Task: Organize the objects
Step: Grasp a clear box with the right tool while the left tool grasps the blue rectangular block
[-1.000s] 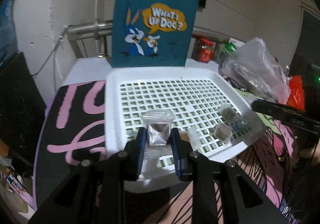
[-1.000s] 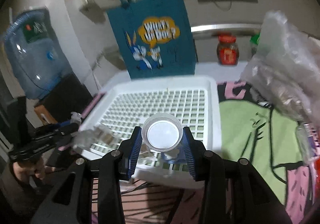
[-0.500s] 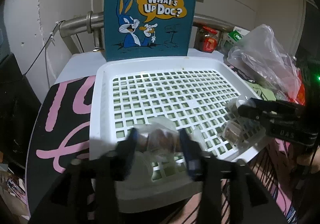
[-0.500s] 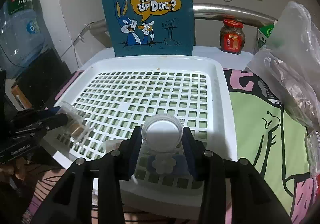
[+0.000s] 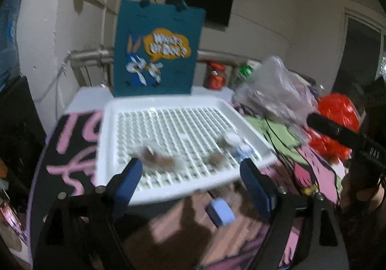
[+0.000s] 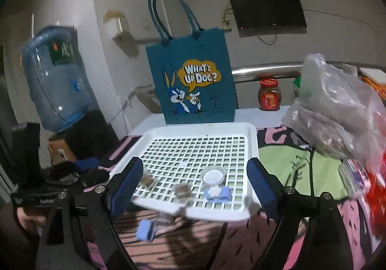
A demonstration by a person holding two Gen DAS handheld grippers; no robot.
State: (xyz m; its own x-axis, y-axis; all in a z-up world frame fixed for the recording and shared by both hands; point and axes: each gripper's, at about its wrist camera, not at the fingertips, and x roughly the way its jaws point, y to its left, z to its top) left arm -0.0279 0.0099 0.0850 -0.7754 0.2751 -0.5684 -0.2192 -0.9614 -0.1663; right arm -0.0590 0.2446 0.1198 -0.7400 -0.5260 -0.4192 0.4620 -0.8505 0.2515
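1. the left hand-held gripper was opening, nothing between its blue pads; a second ago it pinched a clear packet, which now lay in the white tray.
2. the right hand-held gripper was opening too, its round clear cup released onto the tray's rigid plastic grid beside a blue clip.
3. both placements looked done; another blue piece waited on the printed cloth surface.

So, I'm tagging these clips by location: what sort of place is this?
Probably a lived-in room at home, not a lab: a water-cooler bottle, a wall-mounted screen, and a jar of sauce beside a cartoon tote bag.
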